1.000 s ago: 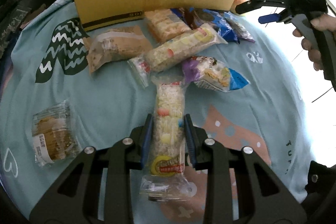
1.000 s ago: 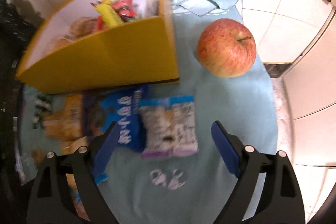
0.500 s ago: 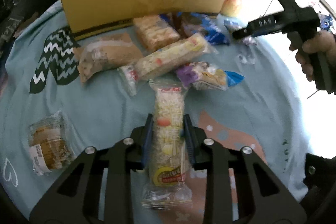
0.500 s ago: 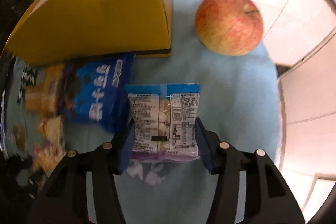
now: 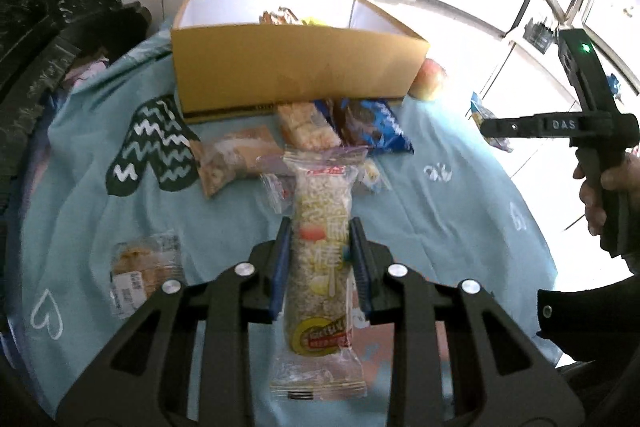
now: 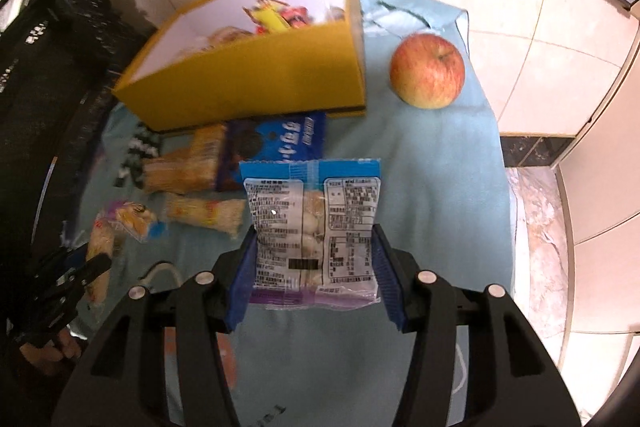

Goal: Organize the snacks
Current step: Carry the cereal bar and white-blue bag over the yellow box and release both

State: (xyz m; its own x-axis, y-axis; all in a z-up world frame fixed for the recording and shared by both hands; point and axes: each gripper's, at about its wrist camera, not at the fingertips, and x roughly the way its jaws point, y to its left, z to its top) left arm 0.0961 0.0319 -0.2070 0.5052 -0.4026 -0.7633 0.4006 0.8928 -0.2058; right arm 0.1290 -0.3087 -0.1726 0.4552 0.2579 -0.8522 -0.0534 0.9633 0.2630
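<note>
My left gripper (image 5: pixel 319 259) is shut on a long rice-crisp bar in clear wrap (image 5: pixel 321 251) and holds it above the light-blue cloth. My right gripper (image 6: pixel 314 267) is shut on a small blue and purple snack packet (image 6: pixel 314 227), also lifted off the cloth. The yellow box (image 5: pixel 296 75) stands at the back with several snacks inside; it also shows in the right wrist view (image 6: pixel 256 75). Loose snacks lie in front of it: a blue cookie pack (image 5: pixel 374 125), a crisp bar (image 5: pixel 306 127) and a brown packet (image 5: pixel 230 159).
A red apple (image 6: pixel 427 71) sits right of the box on the cloth. A wrapped cake (image 5: pixel 144 269) lies alone at the left front. The cloth (image 5: pixel 440 211) covers a round table; tiled floor lies beyond its right edge. Dark furniture stands at the left.
Both grippers have risen with their snacks. The right gripper closed on the blue and purple packet and lifted it. The box's inside has come into view.
</note>
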